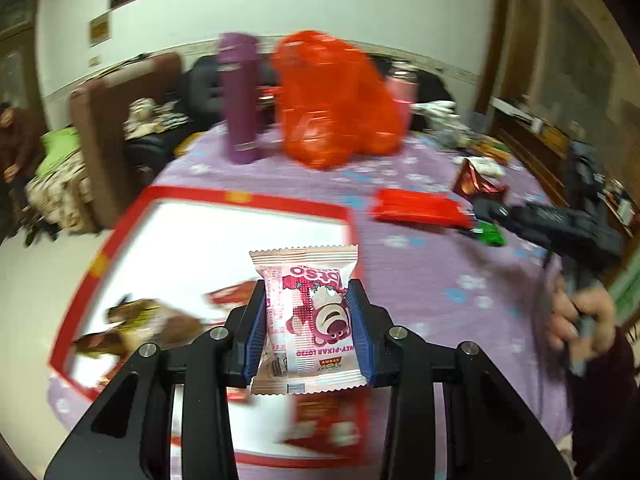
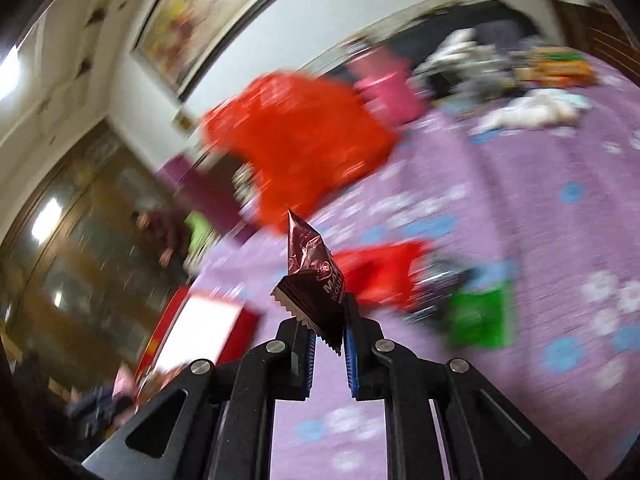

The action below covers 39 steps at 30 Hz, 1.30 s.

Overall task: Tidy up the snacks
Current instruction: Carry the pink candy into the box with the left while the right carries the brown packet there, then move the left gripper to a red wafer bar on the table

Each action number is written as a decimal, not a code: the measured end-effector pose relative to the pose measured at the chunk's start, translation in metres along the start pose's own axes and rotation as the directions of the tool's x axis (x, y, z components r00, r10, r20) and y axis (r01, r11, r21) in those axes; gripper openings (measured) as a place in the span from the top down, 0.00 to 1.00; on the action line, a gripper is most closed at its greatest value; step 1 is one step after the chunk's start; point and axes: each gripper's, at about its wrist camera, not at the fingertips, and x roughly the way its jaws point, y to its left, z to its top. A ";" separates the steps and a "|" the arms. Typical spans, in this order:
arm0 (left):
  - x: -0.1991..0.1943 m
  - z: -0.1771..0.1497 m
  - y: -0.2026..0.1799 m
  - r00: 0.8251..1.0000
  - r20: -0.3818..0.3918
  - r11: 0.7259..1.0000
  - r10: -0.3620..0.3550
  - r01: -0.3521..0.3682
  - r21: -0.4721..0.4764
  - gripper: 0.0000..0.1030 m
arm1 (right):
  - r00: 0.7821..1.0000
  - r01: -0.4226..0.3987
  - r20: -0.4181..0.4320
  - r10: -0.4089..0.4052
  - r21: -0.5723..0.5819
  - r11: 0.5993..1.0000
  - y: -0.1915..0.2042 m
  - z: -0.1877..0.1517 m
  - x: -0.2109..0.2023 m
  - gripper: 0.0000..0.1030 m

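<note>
The red-rimmed tray [image 1: 340,212] lies at the table's left edge, directly beneath and ahead of the left gripper [image 1: 308,320], which is clamped on the pink snack packet [image 1: 306,320], held upright over the tray's right rim. Further right, the right gripper [image 2: 328,320] is pinched on the brown wrapper [image 2: 316,280], the tray [image 2: 168,320] lying well off to its left.

Around me the wall [image 1: 280,8] is white, with a large framed picture [image 2: 208,12] hanging on it. A brown chair [image 1: 108,120] stands at my purple flowered tablecloth [image 1: 420,280]; a glass-door cabinet [image 2: 80,220] reflects lamps.
</note>
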 end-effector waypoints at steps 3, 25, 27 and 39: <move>0.005 -0.007 0.028 0.998 -0.021 0.997 0.058 -0.059 -0.044 0.65 | 0.992 -0.076 -0.105 0.068 -0.071 0.995 0.049 -0.019 0.031 0.87; 0.013 0.000 0.044 0.981 -0.033 0.979 0.193 -0.195 -0.065 0.44 | 0.996 0.032 -0.074 -0.051 -0.238 0.971 0.084 -0.004 0.036 0.46; 0.016 0.011 0.026 0.986 -0.028 0.986 0.166 -0.166 -0.013 0.43 | 0.993 0.101 -0.047 -0.111 -0.184 0.978 0.046 0.012 0.024 0.43; 0.102 0.105 -0.122 0.998 -0.056 0.983 0.038 -0.027 0.180 0.26 | 0.983 0.022 0.164 -0.087 0.361 0.932 -0.116 0.032 -0.035 0.43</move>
